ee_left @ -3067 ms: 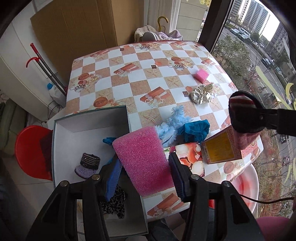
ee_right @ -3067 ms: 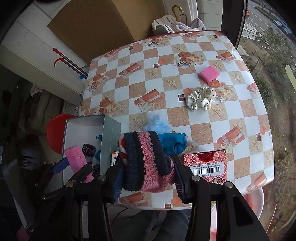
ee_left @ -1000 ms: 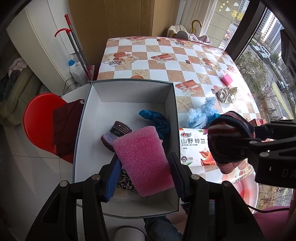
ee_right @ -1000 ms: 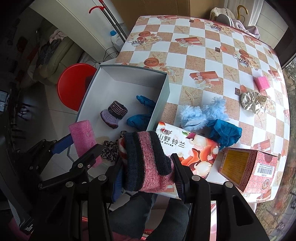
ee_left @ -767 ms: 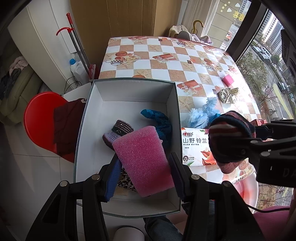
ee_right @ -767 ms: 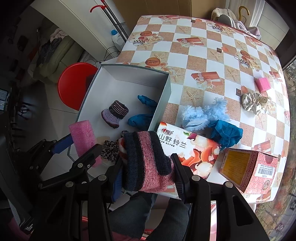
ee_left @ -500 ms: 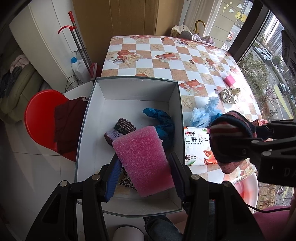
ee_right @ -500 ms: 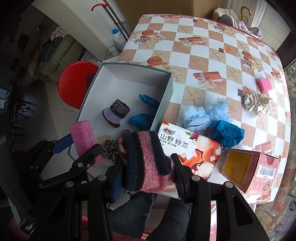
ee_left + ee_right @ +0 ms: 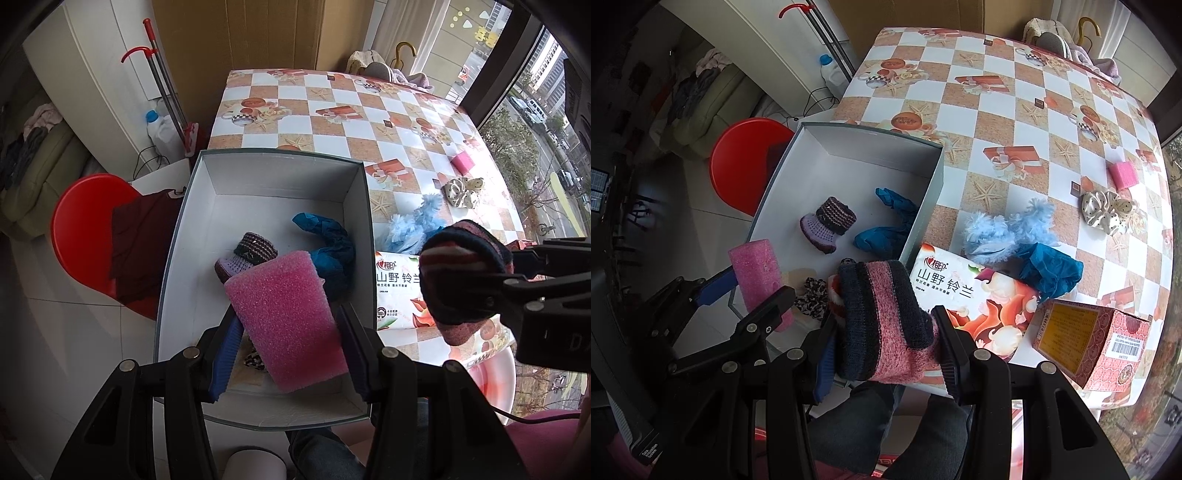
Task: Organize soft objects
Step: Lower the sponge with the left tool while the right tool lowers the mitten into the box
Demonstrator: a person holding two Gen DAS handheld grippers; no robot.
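Left claw [image 9: 284, 343] is clamped on the pink foam sponge block [image 9: 284, 317], held over the near end of the open grey cardboard box [image 9: 362, 206], mostly hiding a leopard-print scrunchie [image 9: 255, 358]. Right claw [image 9: 884, 349] grips the pink-and-navy knitted sock [image 9: 882, 325] above the box's near corner, its toe end out of sight

Checked tablecloth [image 9: 343, 122] over table. Tissue pack [image 9: 975, 295] at near edge, flat, printed flowers. Red carton [image 9: 1097, 343] to its right, barcode on side. Red stool [image 9: 77, 229] left of table, dark red cloth [image 9: 140, 240] draped on it. Mop [image 9: 162, 88] and white bottle [image 9: 159, 129] against far-left wall. Umbrella handle [image 9: 404, 50] at far end.
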